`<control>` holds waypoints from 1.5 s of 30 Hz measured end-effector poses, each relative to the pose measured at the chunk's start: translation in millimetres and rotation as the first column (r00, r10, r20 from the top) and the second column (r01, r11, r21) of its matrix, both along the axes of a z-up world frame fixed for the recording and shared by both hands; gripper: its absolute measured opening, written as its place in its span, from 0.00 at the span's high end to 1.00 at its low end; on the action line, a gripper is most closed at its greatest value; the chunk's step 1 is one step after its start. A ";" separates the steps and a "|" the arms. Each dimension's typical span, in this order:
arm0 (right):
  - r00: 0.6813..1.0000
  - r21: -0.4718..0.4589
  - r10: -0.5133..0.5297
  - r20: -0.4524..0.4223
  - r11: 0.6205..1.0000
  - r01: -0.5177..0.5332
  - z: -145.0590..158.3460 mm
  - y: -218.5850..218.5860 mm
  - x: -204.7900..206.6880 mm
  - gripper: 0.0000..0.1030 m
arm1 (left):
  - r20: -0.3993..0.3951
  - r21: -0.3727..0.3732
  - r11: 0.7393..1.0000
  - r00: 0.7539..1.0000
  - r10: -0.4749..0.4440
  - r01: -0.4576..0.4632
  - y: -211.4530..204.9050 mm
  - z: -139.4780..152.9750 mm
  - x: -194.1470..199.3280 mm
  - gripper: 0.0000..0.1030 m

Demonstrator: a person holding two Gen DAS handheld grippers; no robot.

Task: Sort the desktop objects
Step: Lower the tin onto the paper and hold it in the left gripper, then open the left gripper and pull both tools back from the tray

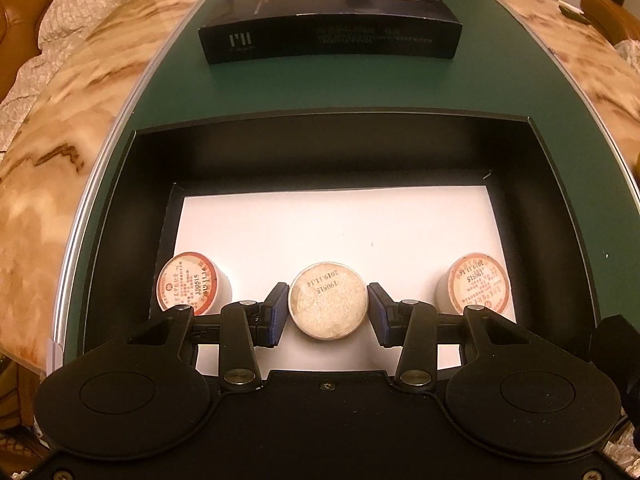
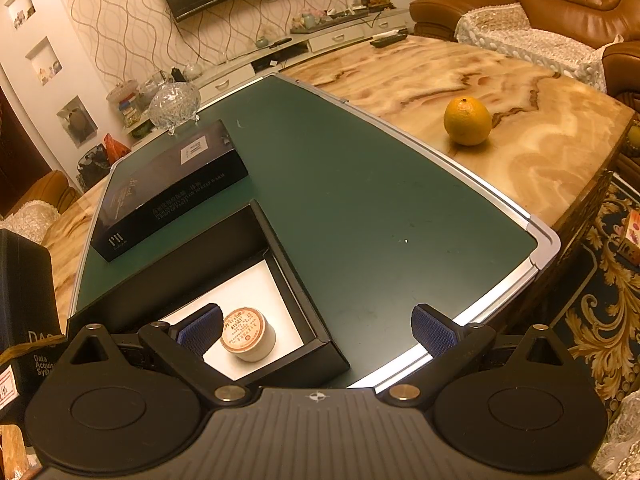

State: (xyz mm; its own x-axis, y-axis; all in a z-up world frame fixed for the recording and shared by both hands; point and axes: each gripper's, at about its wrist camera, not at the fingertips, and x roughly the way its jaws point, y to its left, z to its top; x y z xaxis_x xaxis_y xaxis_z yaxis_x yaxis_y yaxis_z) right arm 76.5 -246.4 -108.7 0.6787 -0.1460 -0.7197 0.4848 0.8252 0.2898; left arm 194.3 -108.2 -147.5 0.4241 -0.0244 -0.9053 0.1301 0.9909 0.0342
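A: Three small round tubs stand in a row on the white floor of the open black box (image 1: 112, 216). Middle tub (image 1: 328, 300) sits dead centre between the fingers of the left gripper (image 1: 328, 312), at 12 o'clock from the wrist and close in.

B: Contact?

A: Pads (image 1: 276, 312) flank it at 9 and 3 o'clock. A thin gap seems to show on each side, so the fingers are spread just wider than the tub, not yet pinching. Left tub (image 1: 192, 284) lies at 10 o'clock, right tub (image 1: 476, 284) at 2 o'clock; both are apart from the fingers.

B: Axis?

A: Tub is upright, lid facing up, round in plan. No long axis to align with; closing straight in should seat it, in my judgement.

B: Right side?

A: Right gripper (image 2: 318, 332) is spread wide and holds nothing. It hangs over the box corner and the green mat (image 2: 360, 184), with only one tub (image 2: 250, 334) visible, just beside its left finger at 11 o'clock. Left hand is plainly the nearer one for the middle tub.

B: Other items?

A: Dark flat carton (image 1: 332, 20) at 12 o'clock, far side of the mat. Orange (image 2: 467, 121) on the marble table (image 2: 540, 160), at 1 o'clock from the right gripper, well apart.
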 end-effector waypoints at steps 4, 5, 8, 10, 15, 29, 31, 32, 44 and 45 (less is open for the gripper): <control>1.000 -0.003 -0.001 -0.002 1.000 0.001 -0.1 0.2 0.1 0.00 | 0.002 -0.010 1.000 1.000 -0.001 0.001 1.4 1.8 -1.1 0.57; 1.000 -0.003 -0.001 -0.002 1.000 0.001 -0.2 0.1 0.1 0.00 | 0.004 -0.012 1.000 1.000 -0.002 0.002 1.7 2.6 -1.8 0.56; 1.000 -0.005 -0.003 -0.005 1.000 0.003 -0.1 0.2 0.8 0.00 | 0.010 -0.018 1.000 1.000 -0.006 0.006 2.5 5.3 -3.7 0.53; 1.000 -0.009 -0.003 -0.006 1.000 0.003 0.2 0.8 1.0 0.00 | 0.015 -0.022 1.000 1.000 -0.008 0.008 4.4 8.6 -5.6 0.51; 1.000 0.000 -0.003 0.003 1.000 0.003 0.3 -1.0 0.0 0.00 | 0.042 -0.037 0.999 0.999 -0.005 0.006 17.4 25.8 -17.2 0.36; 0.989 -0.183 0.151 -0.007 0.972 -0.150 28.5 39.0 -7.6 0.00 | 0.095 -0.001 0.999 0.995 0.036 -0.036 86.1 71.4 -75.1 0.09; 0.977 -0.197 0.207 -0.047 0.957 -0.212 34.6 50.8 -8.5 0.00 | 0.089 -0.004 0.999 0.995 0.044 -0.044 94.8 73.9 -81.4 0.08; 0.971 -0.197 0.231 -0.064 0.951 -0.239 37.6 56.1 -9.8 0.00 | 0.084 -0.009 0.999 0.995 0.047 -0.046 98.9 74.8 -84.6 0.08; 0.918 -0.112 0.342 -0.202 0.923 -0.369 49.7 86.3 -35.7 0.00 | 0.033 -0.033 0.998 0.998 0.061 -0.060 124.7 69.7 -115.3 0.05; 0.915 -0.113 0.347 -0.205 0.920 -0.375 51.0 87.9 -37.2 0.00 | 0.031 -0.033 0.998 0.998 0.059 -0.058 125.4 69.1 -116.7 0.05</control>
